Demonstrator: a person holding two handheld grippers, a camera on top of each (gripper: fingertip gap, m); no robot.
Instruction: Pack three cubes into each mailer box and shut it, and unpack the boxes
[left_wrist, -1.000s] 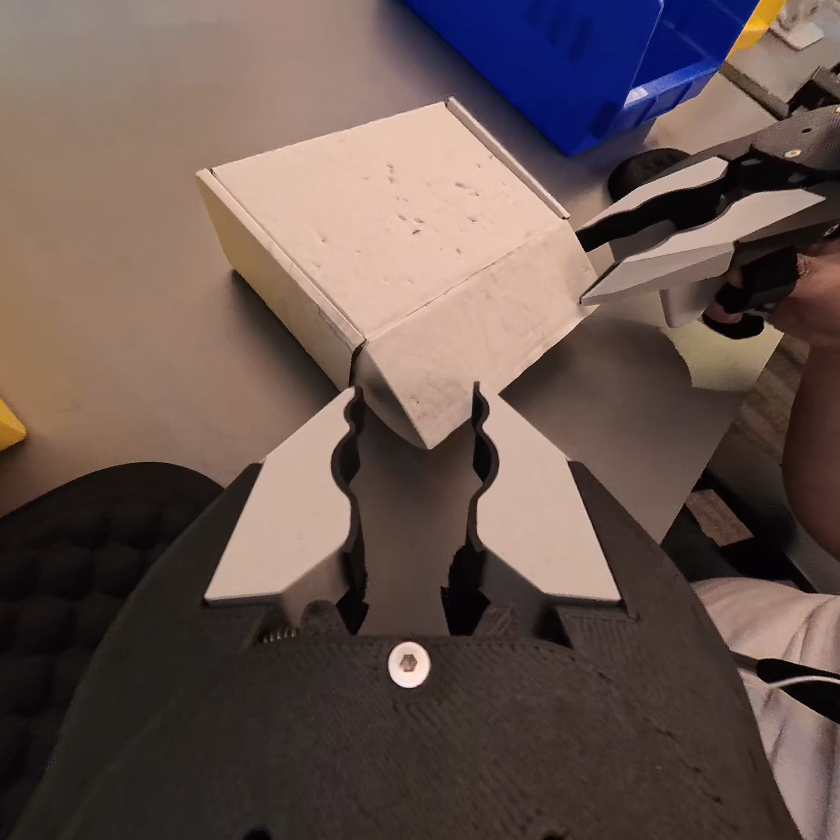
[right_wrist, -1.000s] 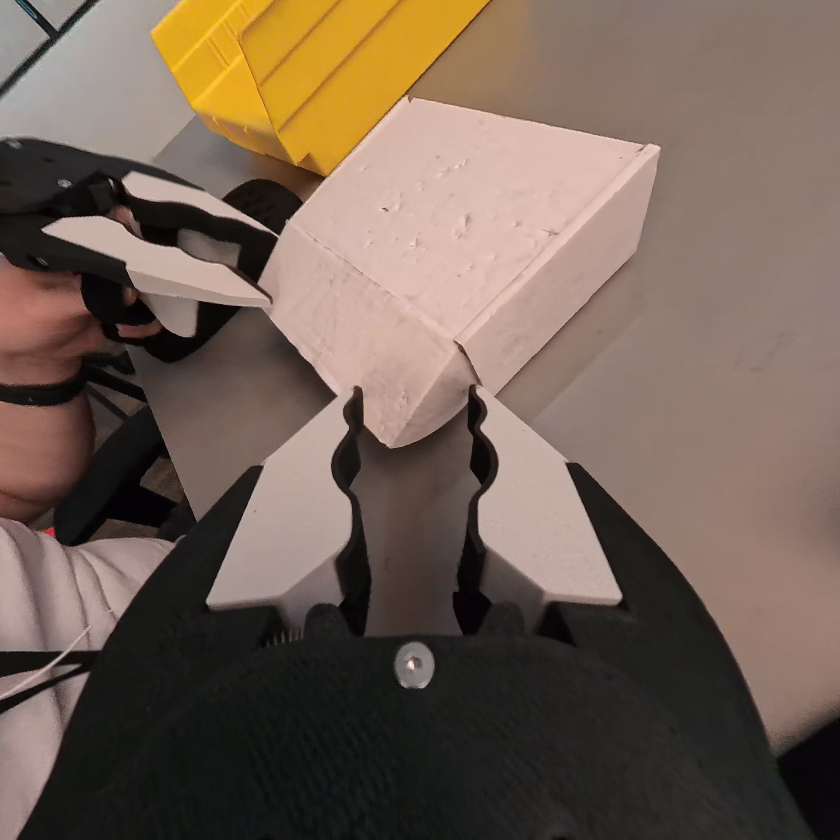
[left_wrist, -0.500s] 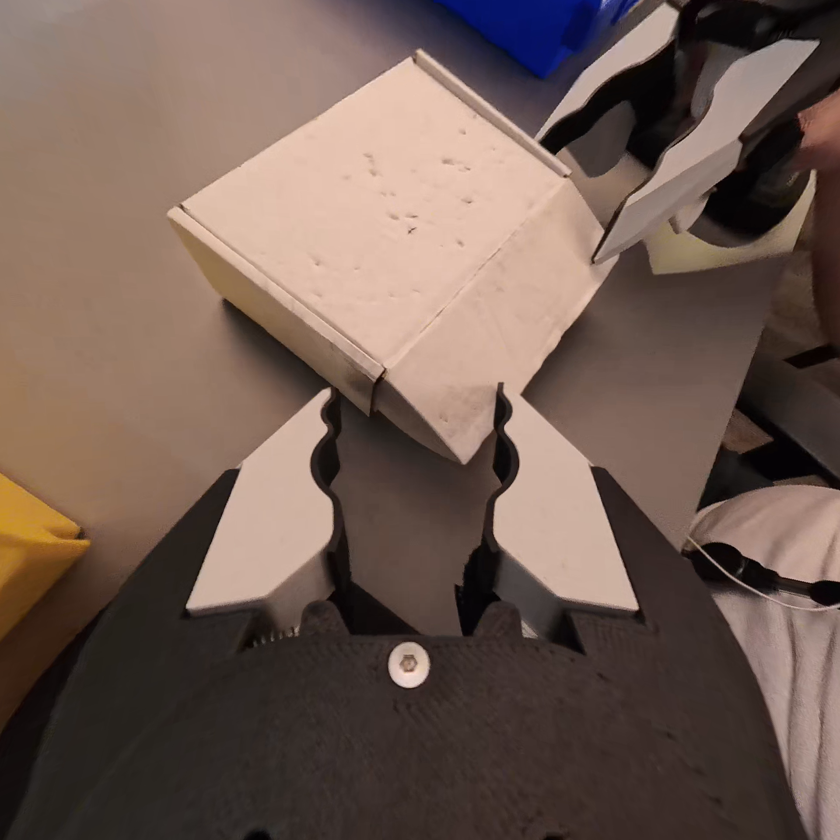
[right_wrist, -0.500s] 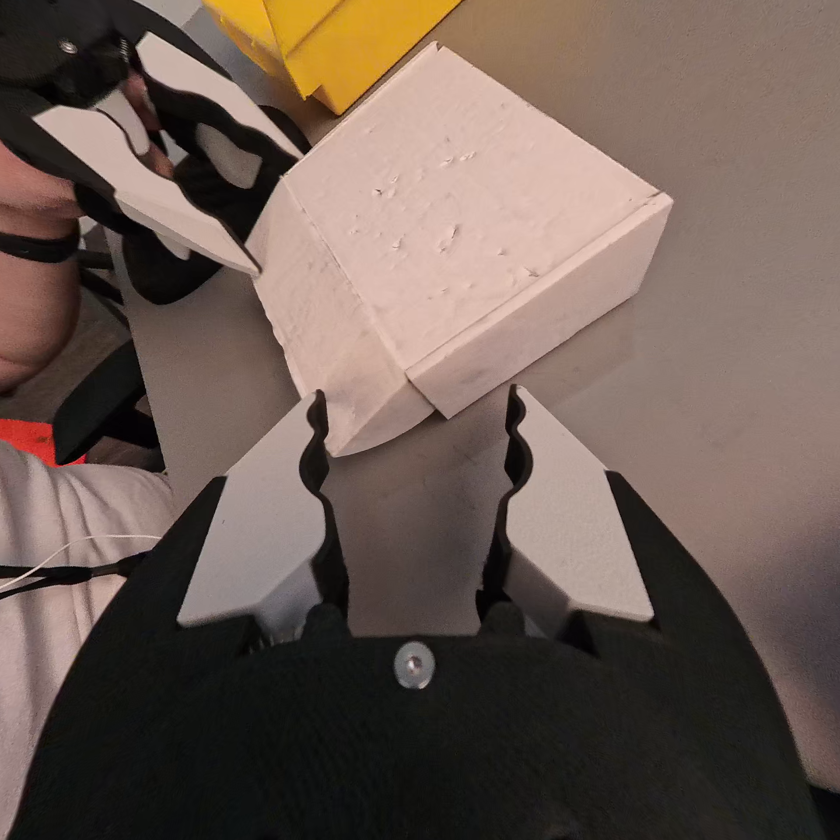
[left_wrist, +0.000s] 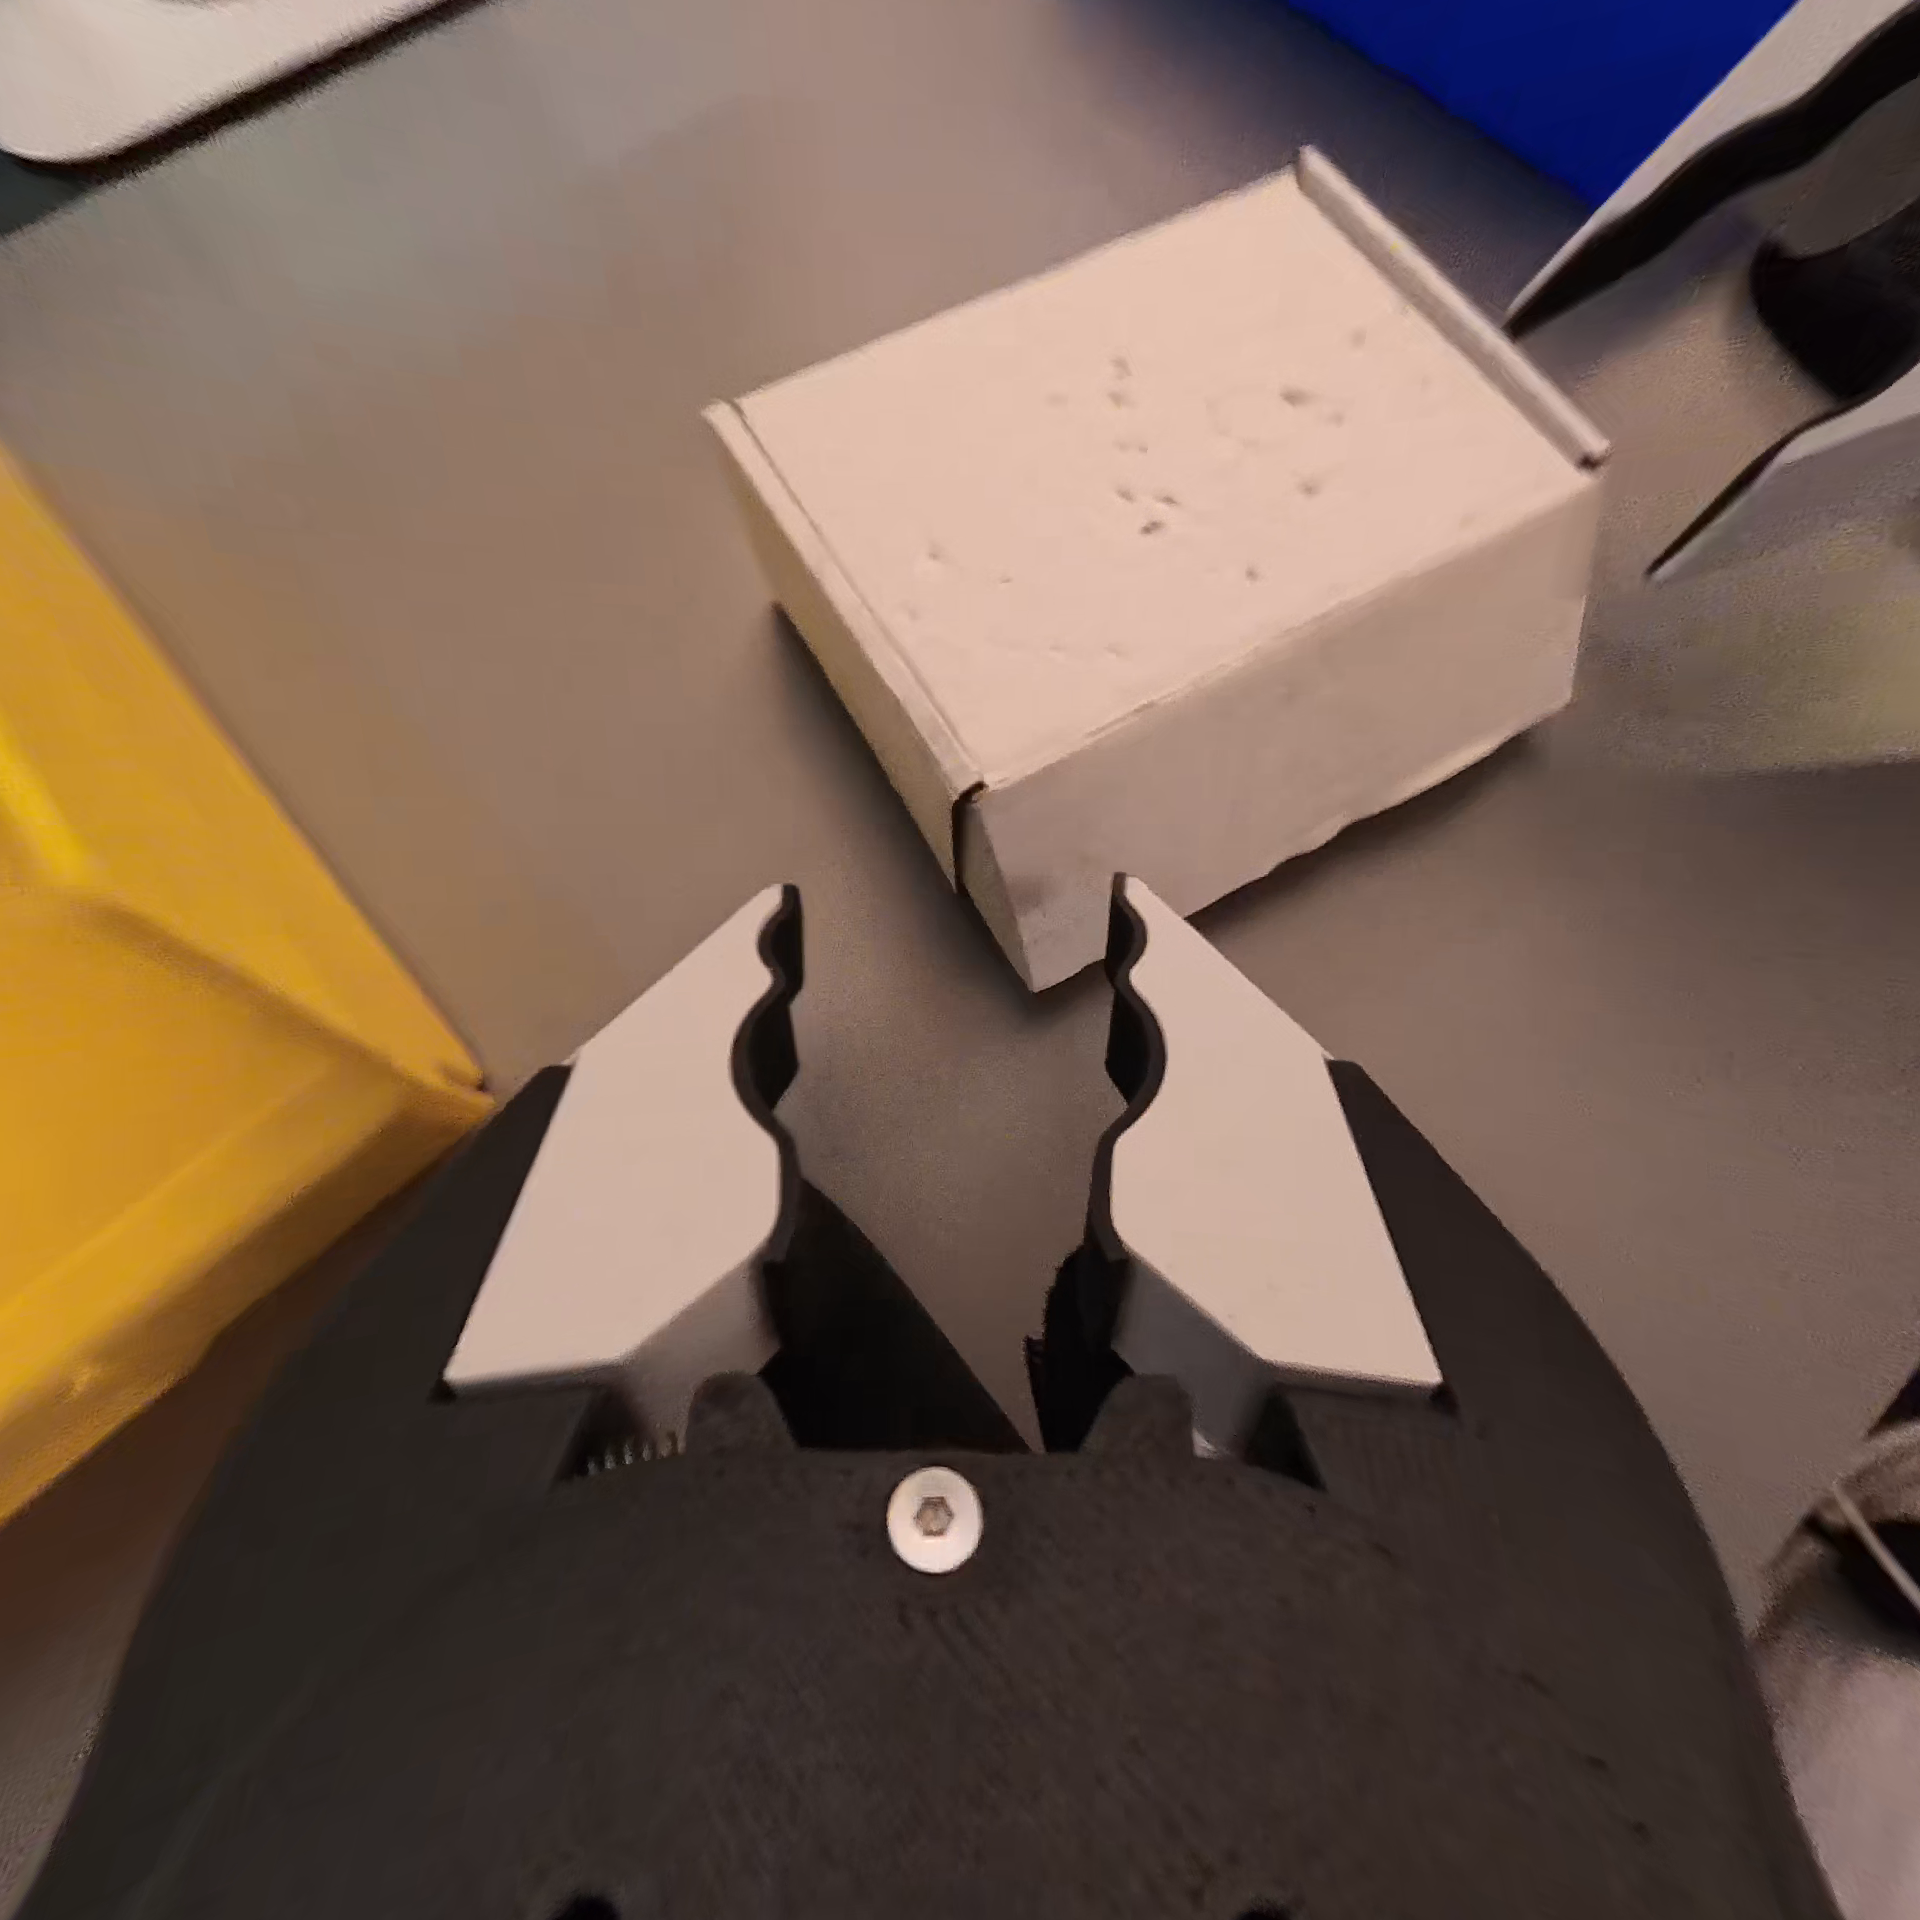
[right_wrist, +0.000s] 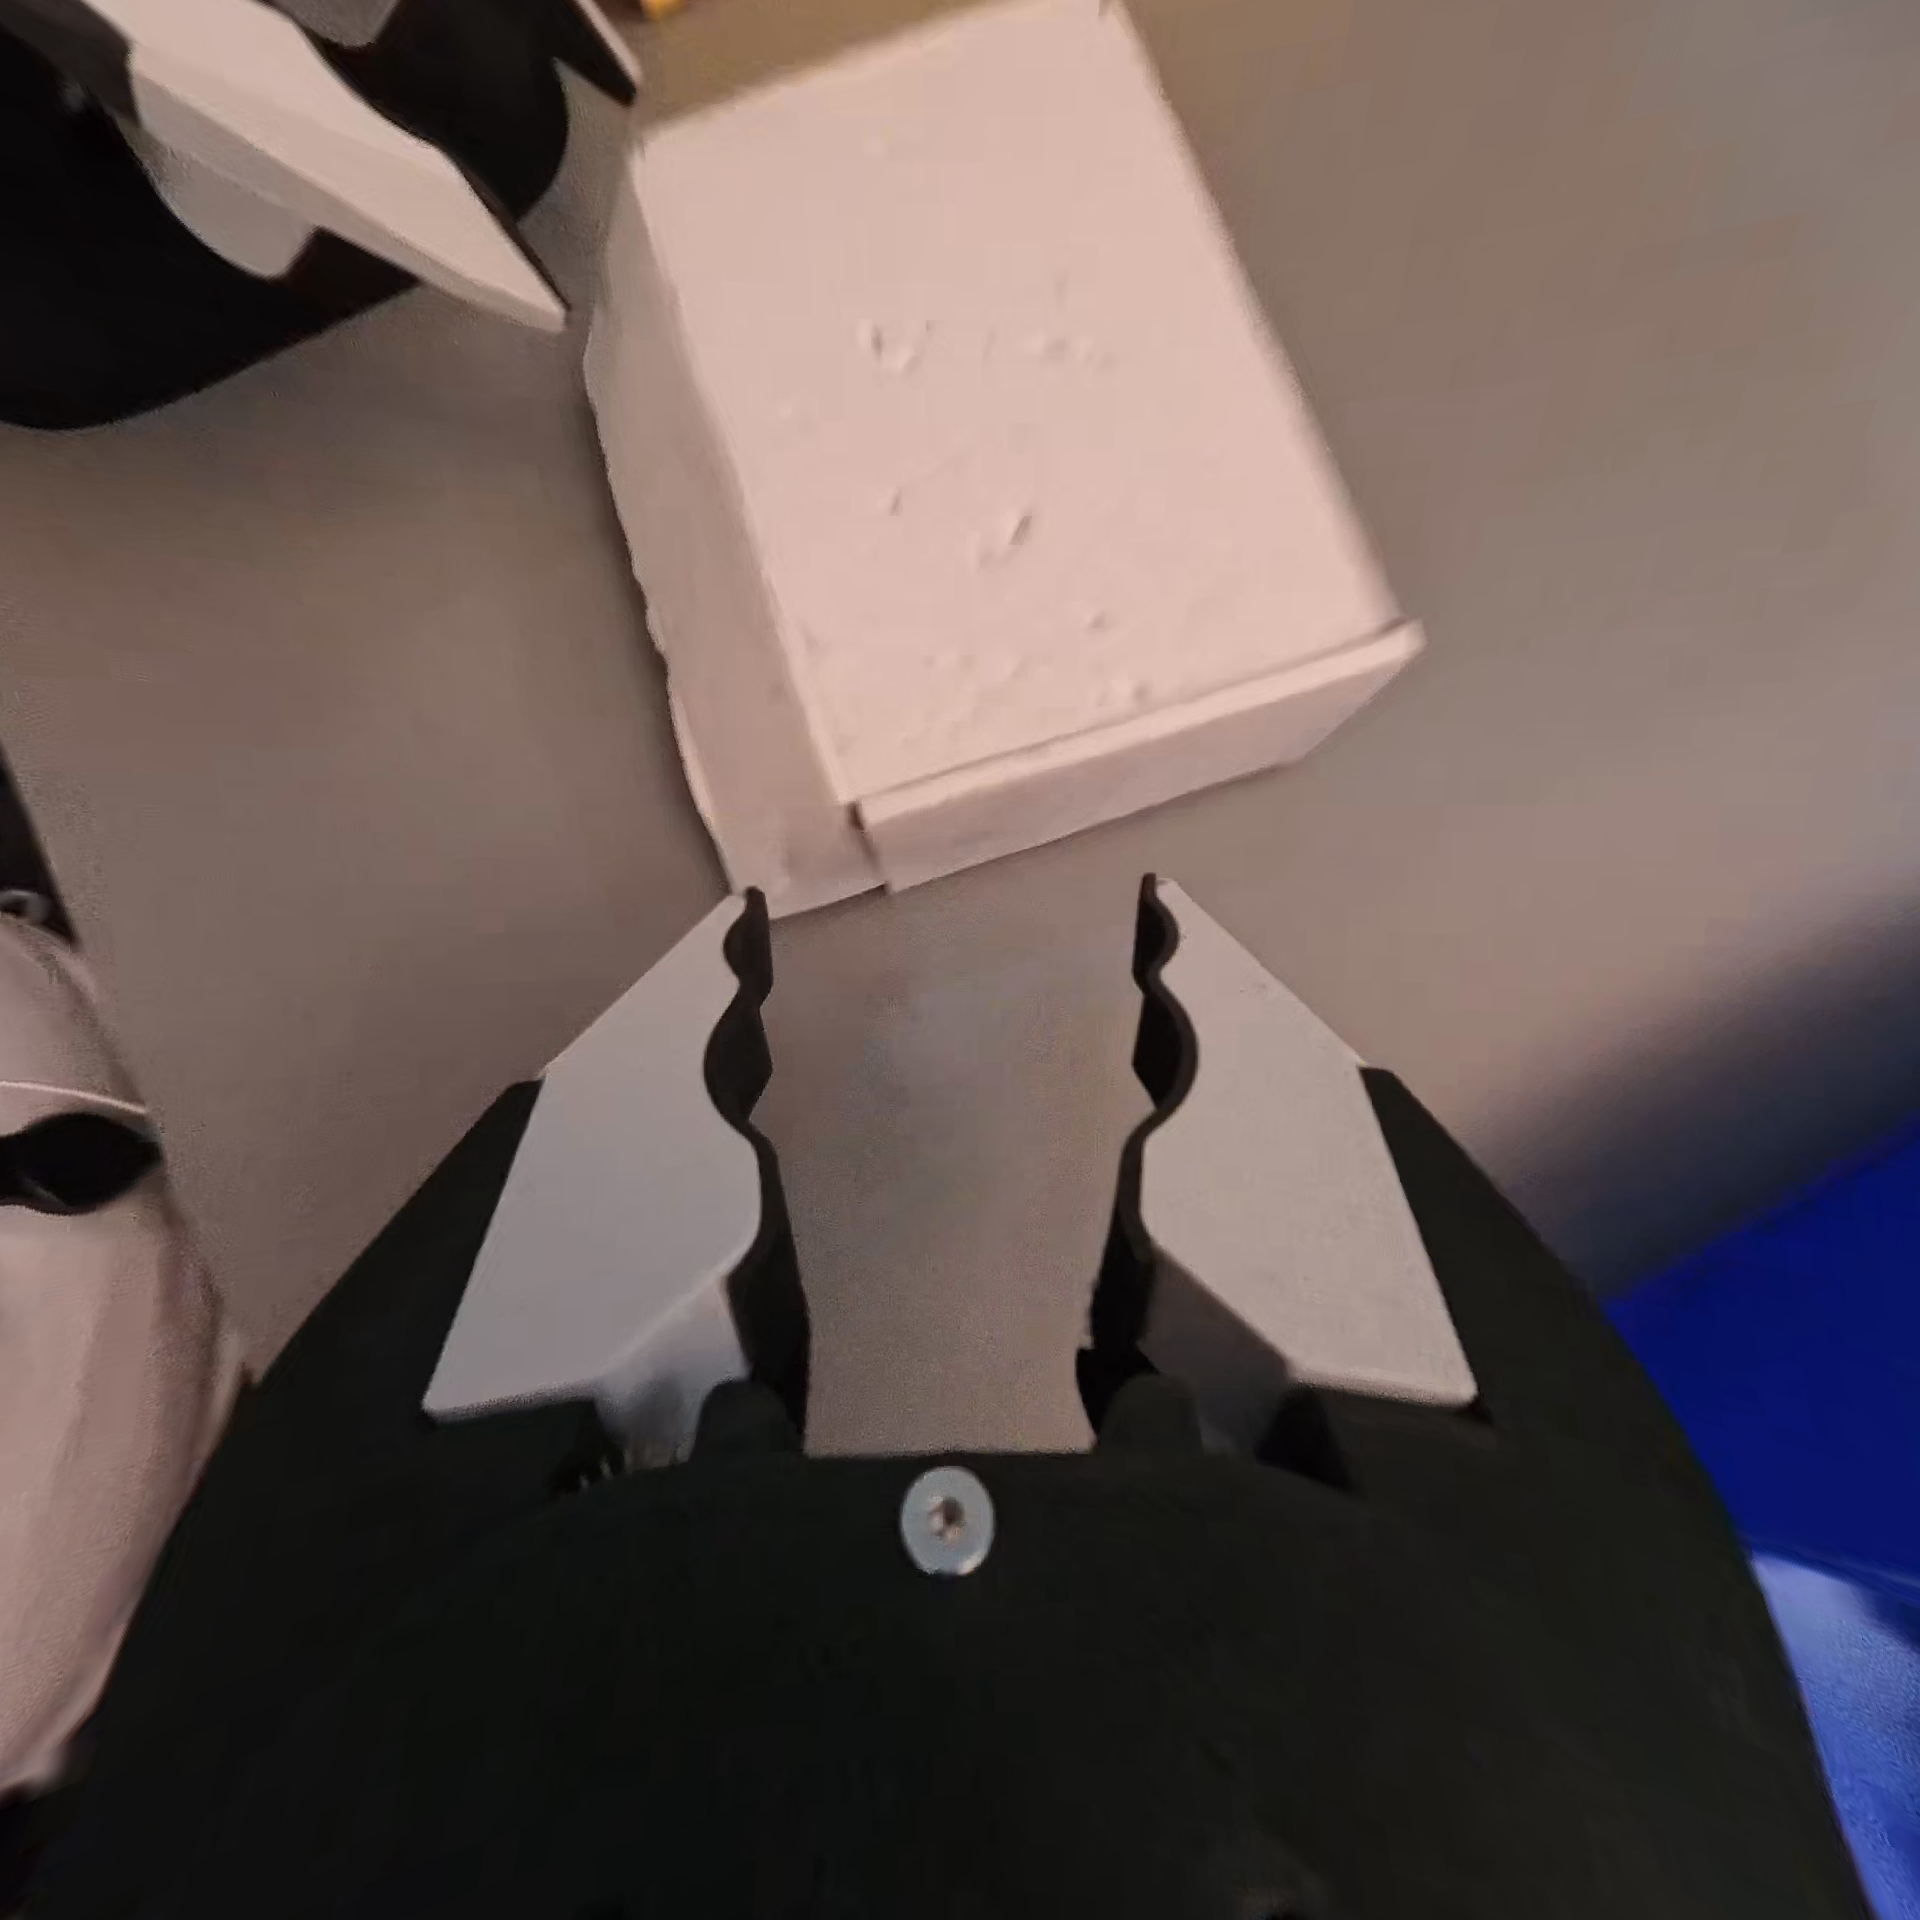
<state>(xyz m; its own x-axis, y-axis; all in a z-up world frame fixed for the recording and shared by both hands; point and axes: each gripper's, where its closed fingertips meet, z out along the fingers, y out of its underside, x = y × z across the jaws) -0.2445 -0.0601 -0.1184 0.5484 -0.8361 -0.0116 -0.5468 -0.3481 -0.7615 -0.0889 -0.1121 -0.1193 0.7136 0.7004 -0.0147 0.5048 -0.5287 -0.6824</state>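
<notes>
One closed white mailer box (left_wrist: 1132, 540), dimpled lid, both grippers' jaws spread, empty.

Mailer box (left_wrist: 1122, 540) — white matt cardboard, lid pitted and dented. Table (left_wrist: 468, 436) — smooth grey, dull sheen. Left gripper (left_wrist: 951, 935): matt grey fingers (left_wrist: 644, 1195), grainy black plastic body. Yellow bin (left_wrist: 156, 1039), near left: smooth plastic.

the shut mailer box (left_wrist: 1153, 540) hides its contents; frame edges crop both bins.
</notes>
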